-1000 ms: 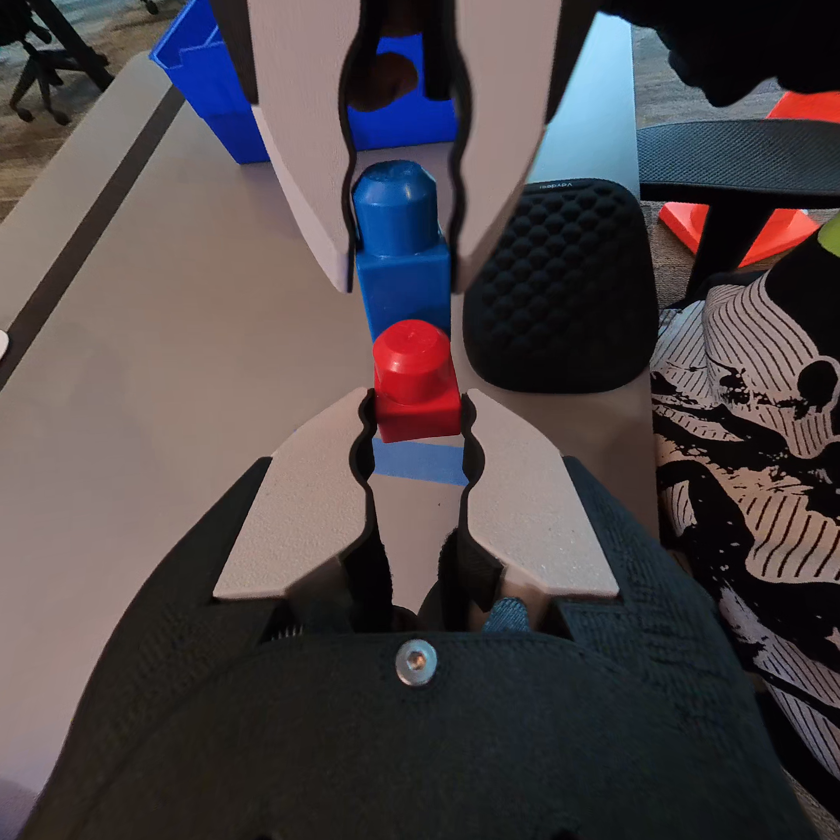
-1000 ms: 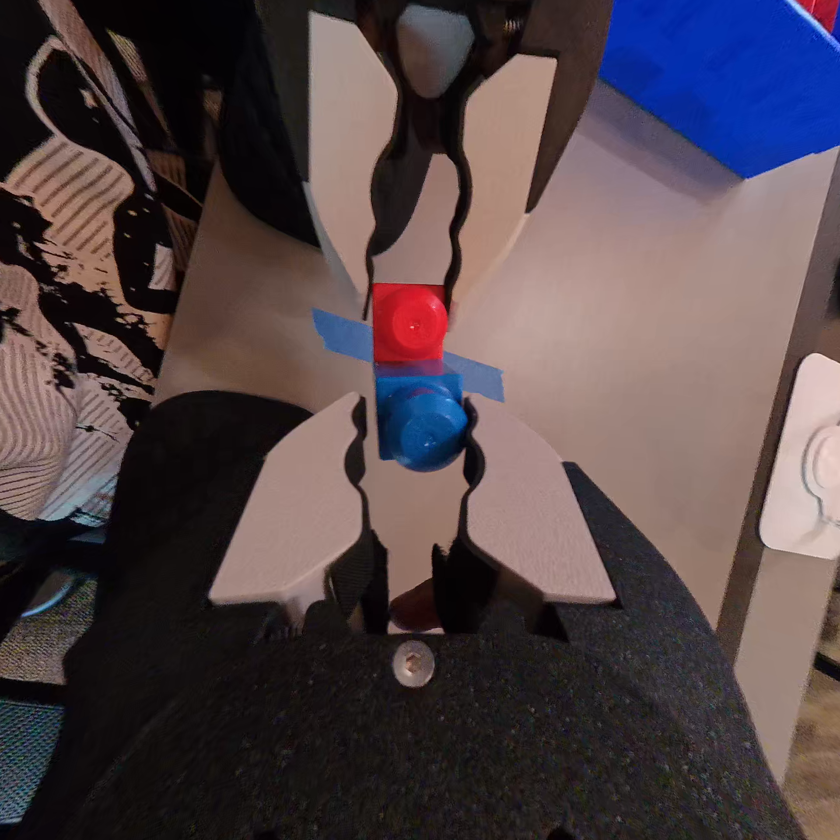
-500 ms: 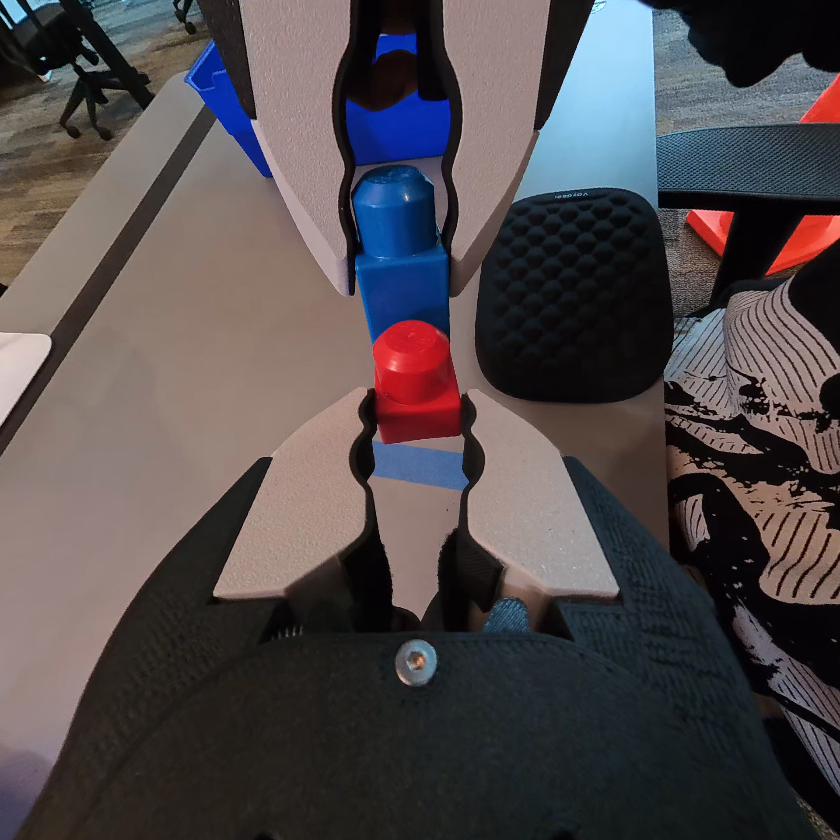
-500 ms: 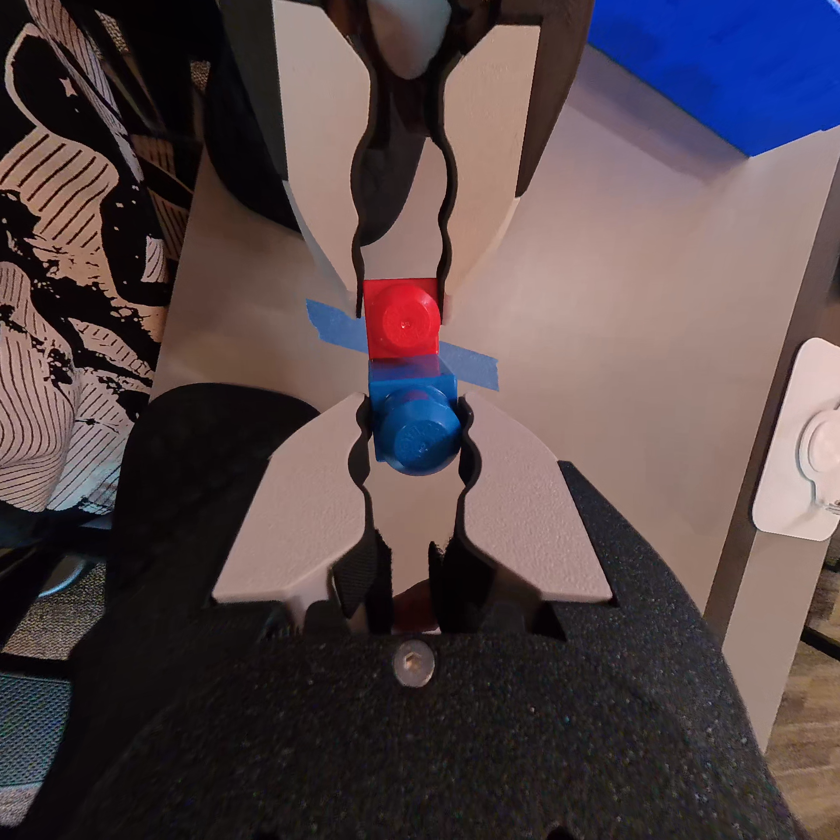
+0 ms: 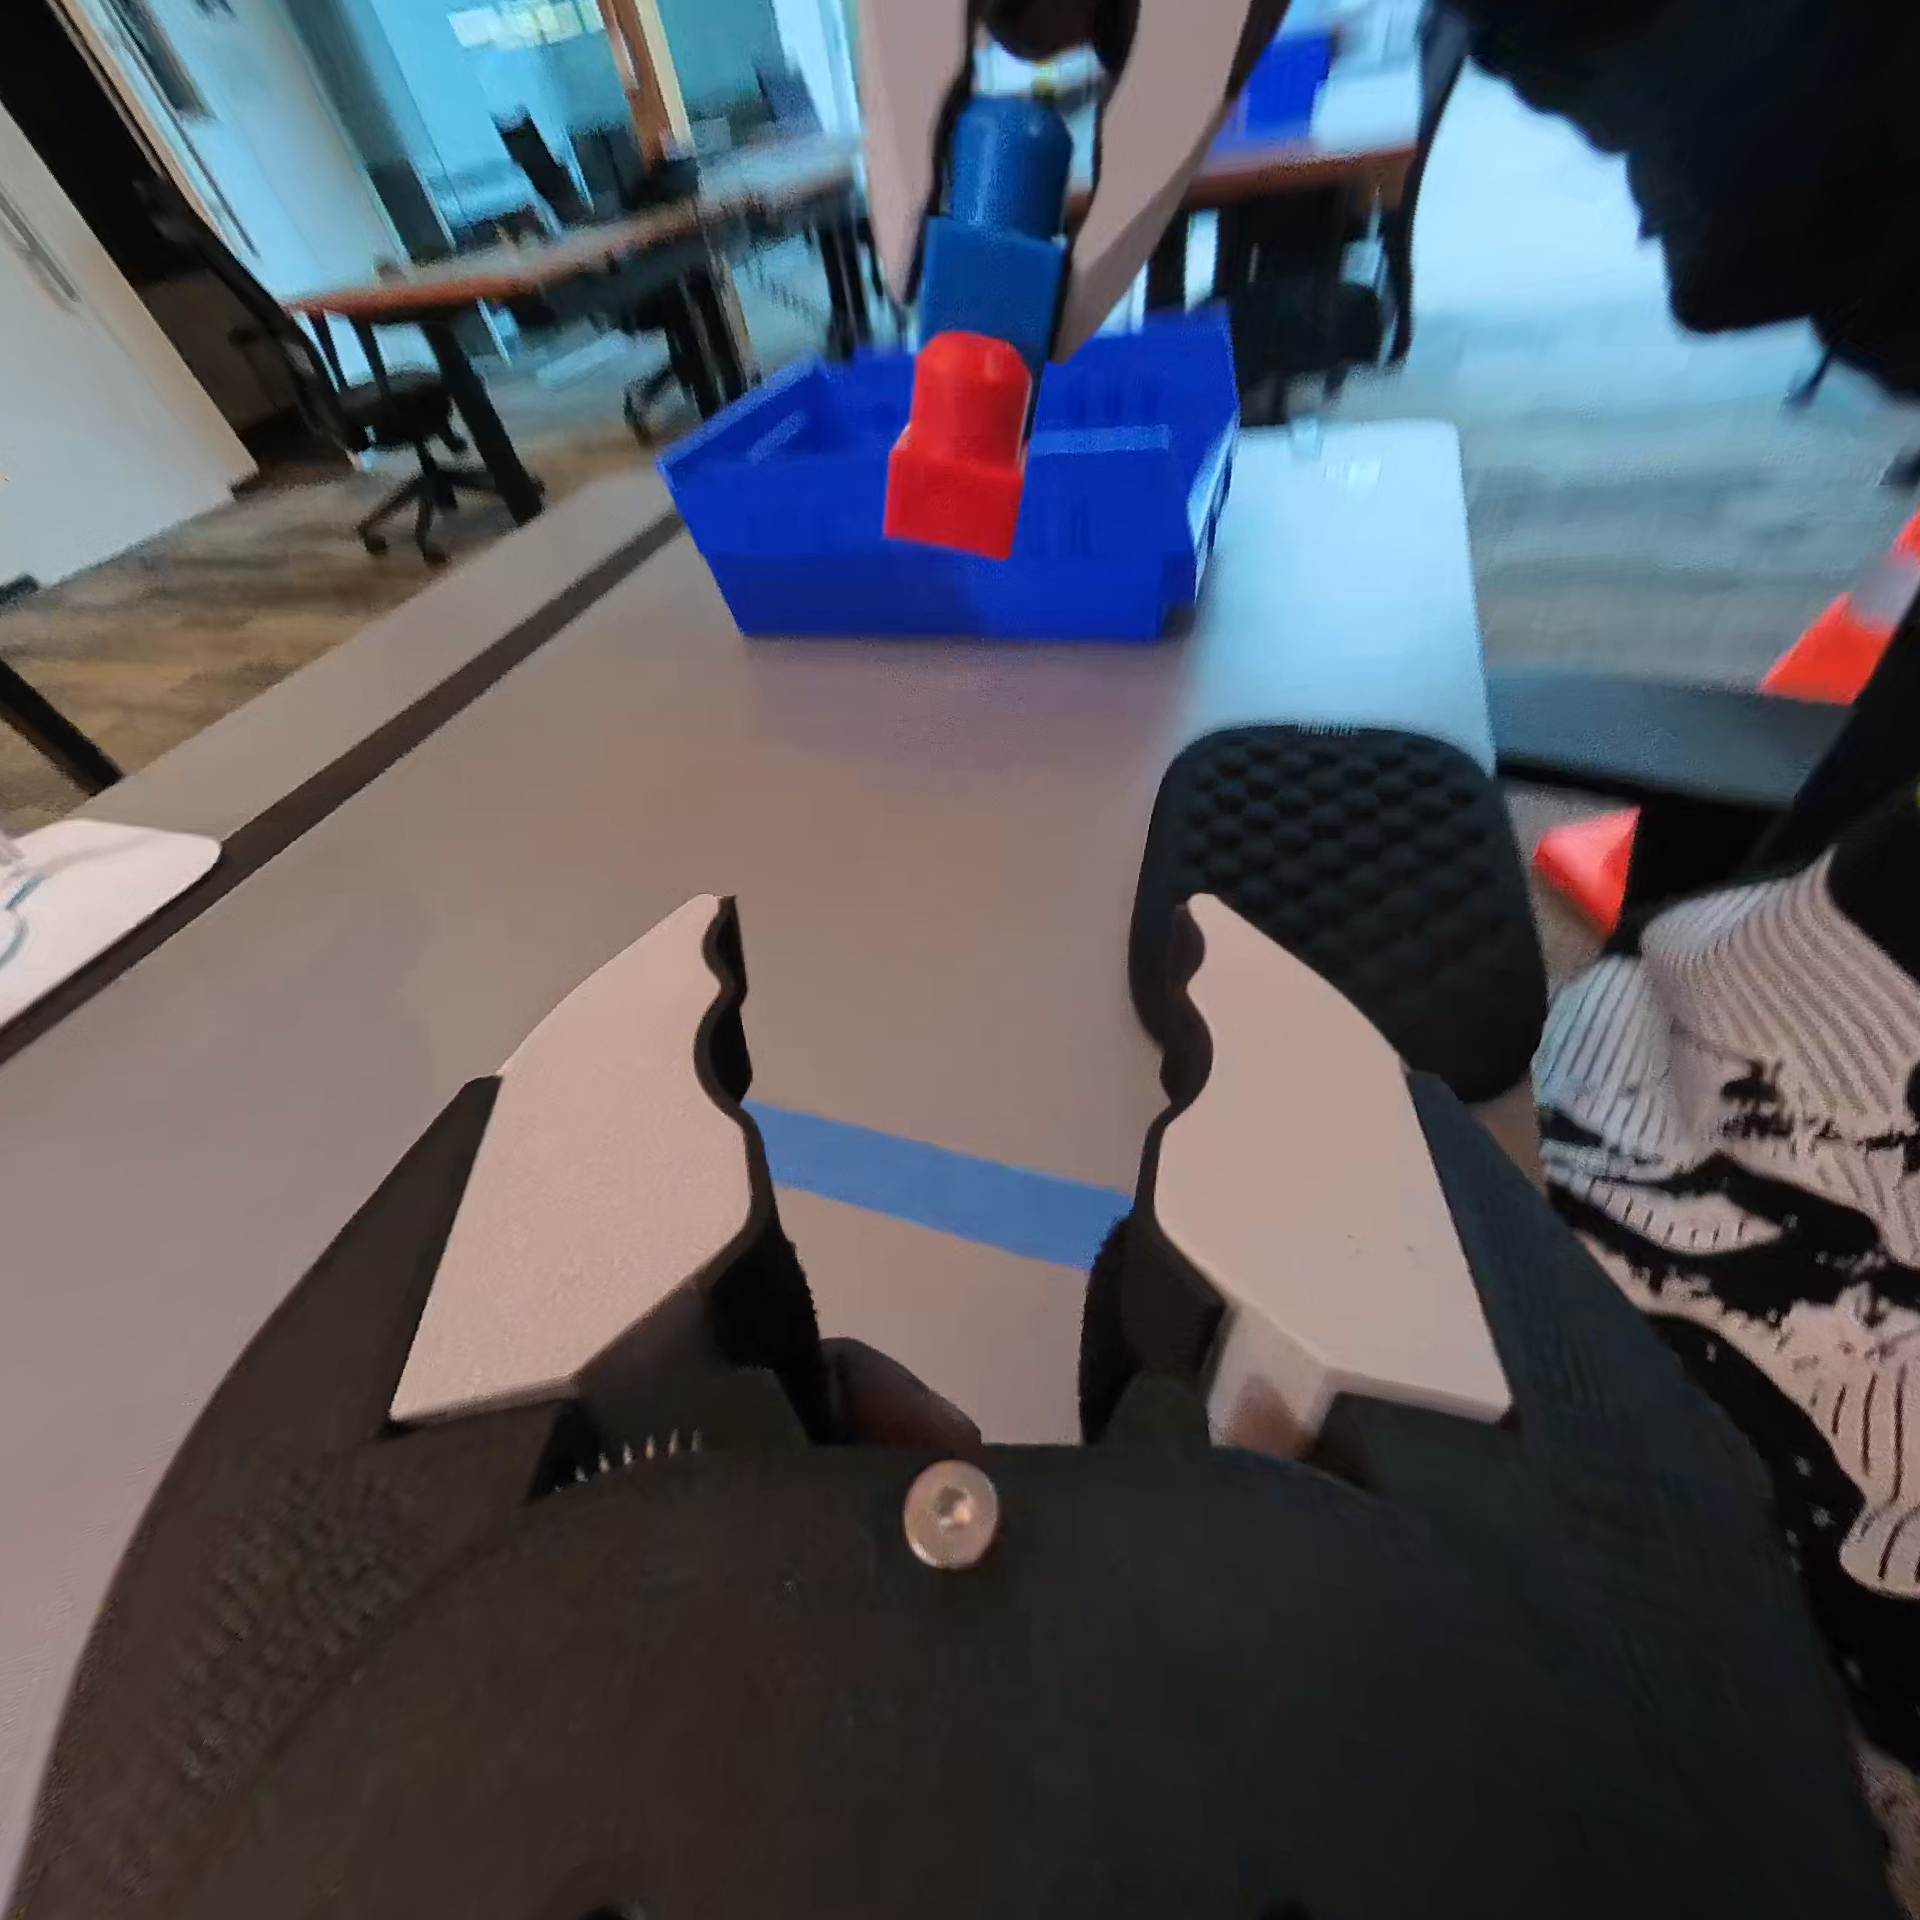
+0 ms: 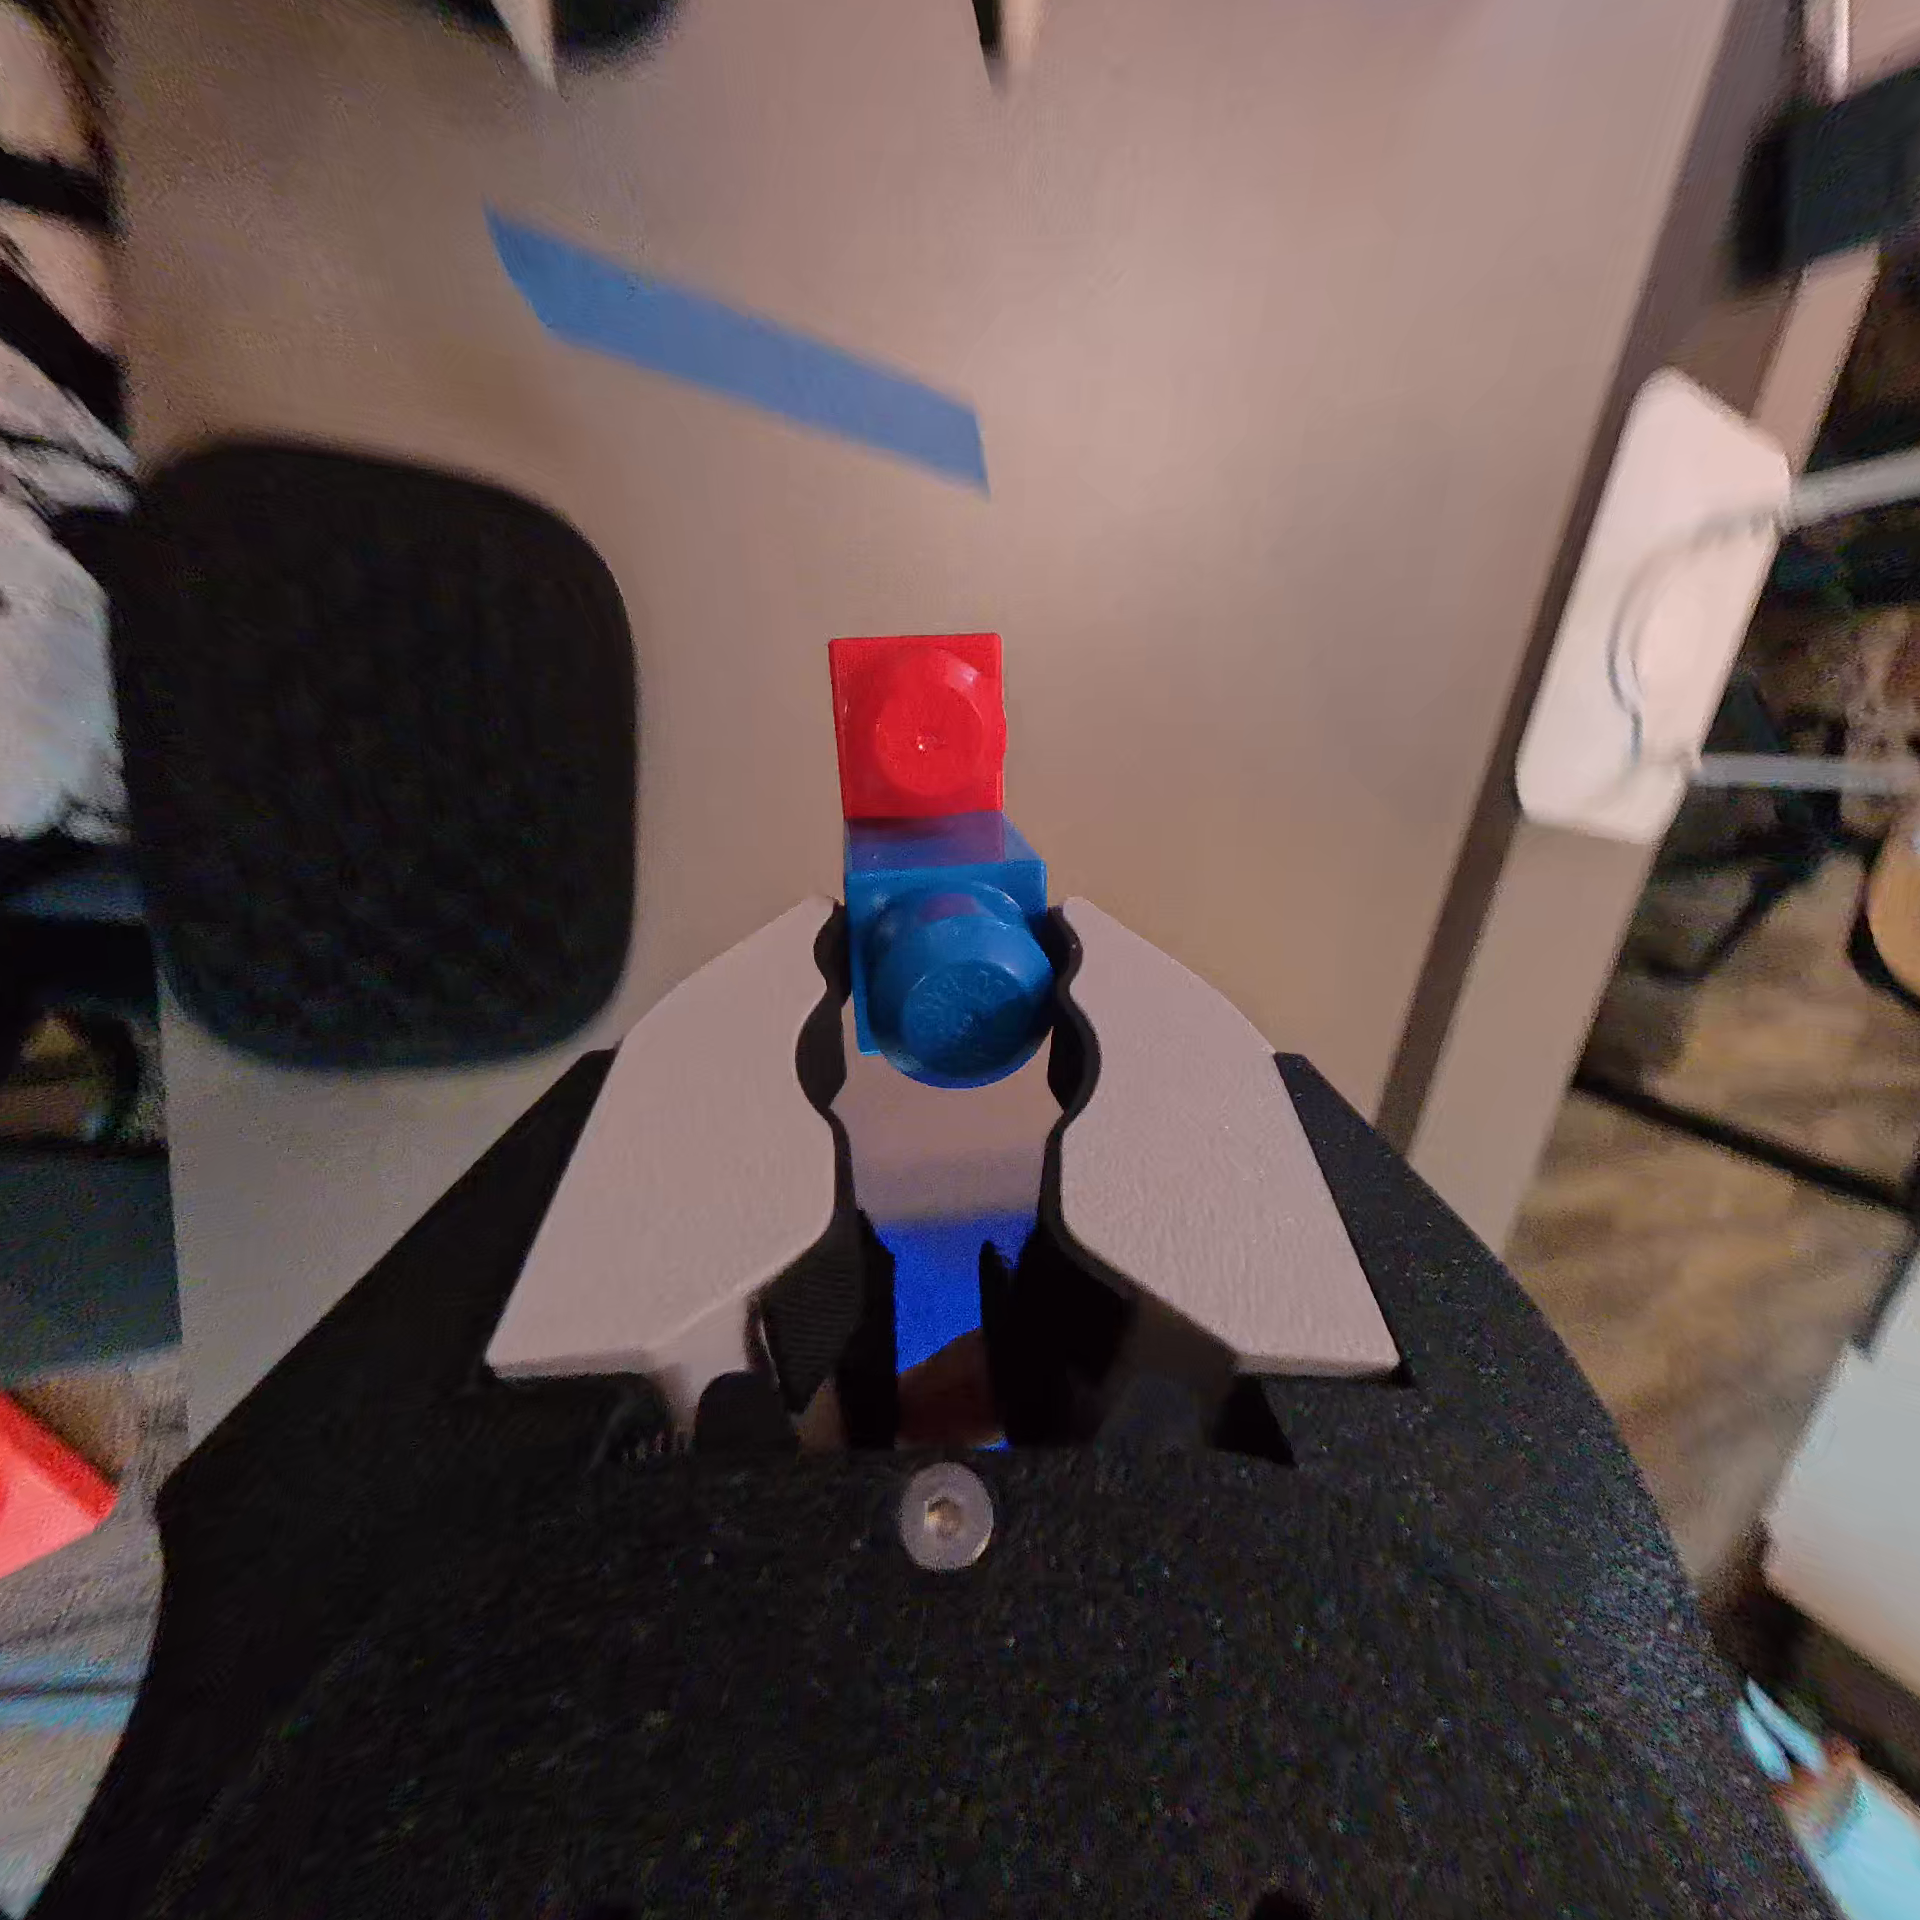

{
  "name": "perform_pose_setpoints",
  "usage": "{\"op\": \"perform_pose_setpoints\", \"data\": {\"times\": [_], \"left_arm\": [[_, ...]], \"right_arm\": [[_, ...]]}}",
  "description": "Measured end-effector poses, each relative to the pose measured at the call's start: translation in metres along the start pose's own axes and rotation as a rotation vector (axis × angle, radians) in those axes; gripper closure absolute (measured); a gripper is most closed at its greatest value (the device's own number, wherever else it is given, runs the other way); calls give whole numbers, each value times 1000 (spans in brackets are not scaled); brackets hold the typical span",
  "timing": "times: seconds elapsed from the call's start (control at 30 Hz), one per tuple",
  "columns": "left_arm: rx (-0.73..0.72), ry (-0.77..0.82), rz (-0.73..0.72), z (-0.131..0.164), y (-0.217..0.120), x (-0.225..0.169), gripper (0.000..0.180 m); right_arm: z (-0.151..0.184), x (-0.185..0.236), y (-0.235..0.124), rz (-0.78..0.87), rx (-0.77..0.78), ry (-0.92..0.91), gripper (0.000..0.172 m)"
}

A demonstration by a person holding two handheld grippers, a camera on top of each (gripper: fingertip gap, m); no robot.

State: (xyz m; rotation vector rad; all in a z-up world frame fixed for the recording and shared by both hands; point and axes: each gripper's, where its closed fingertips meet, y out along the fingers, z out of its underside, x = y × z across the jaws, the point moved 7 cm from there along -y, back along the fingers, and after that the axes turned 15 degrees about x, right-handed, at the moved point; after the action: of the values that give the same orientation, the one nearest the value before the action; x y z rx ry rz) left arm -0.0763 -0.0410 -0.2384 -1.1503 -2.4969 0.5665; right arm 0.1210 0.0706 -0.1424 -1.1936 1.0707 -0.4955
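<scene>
Grey desk (image 5: 582, 831) fills the middle of the left wrist view; dark seam runs diagonally at its left. Strip of blue tape (image 5: 935, 1184) lies flat on the desk, lower centre. Black dimpled pad (image 5: 1340, 883) sits at the desk's right edge, right of centre. Blue bin (image 5: 1091, 582) stands on the desk's far end, upper centre. White flat object (image 5: 94, 904) at far left edge, possibly a charger or mat; too blurred to tell. Office chair (image 5: 405, 436) and brown tables (image 5: 540, 270) at upper left, on a wood-look floor. Orange cone (image 5: 1839, 644) at right edge. Black-and-white printed fabric (image 5: 1714, 1143) at lower right.
</scene>
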Motion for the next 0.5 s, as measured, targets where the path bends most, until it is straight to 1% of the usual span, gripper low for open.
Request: {"op": "perform_pose_setpoints", "data": {"times": [0.1,0.13,0.23,0.33,0.5], "left_arm": [[-217,-106,55,8,-7,7,102],[-263,-130,72,10,-9,9,102],[-327,-153,116,14,-15,11,102],[-333,-143,74,18,-15,14,102],[-353,-150,52,20,-16,16,103]], "right_arm": [[66,-11,-18,22,143,61,136],[87,-13,-22,20,184,74,136],[139,-14,-19,-18,250,100,136],[172,-6,0,-94,290,138,136],[206,10,38,-148,364,155,136]]}}
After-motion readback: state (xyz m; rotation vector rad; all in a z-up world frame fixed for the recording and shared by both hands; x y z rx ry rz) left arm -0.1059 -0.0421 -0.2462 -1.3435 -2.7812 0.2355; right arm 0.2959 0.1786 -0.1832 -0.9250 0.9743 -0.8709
